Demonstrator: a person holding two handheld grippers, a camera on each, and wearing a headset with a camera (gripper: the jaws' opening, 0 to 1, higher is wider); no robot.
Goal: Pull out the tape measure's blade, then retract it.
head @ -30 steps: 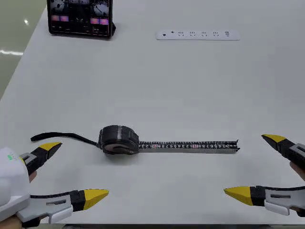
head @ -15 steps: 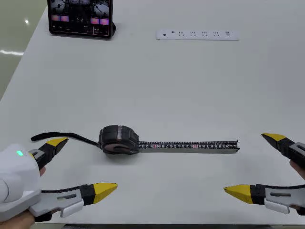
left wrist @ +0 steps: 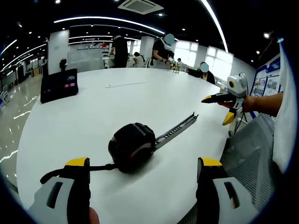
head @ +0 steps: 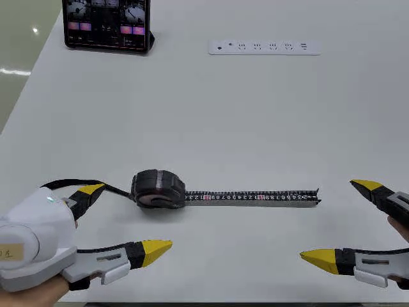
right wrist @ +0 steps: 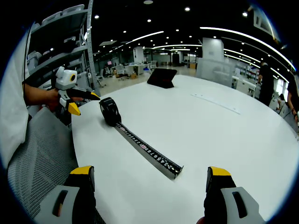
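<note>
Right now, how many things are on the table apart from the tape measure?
2: a propped tablet at the far left, a white power strip to its right. Others may lie outside the view.

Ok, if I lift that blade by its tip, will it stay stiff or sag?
Probably stiff at first: the blade lies dead straight. Lifted high, so long and thin a strip would likely buckle. The case looks chunky, so it should anchor the other end.
</note>
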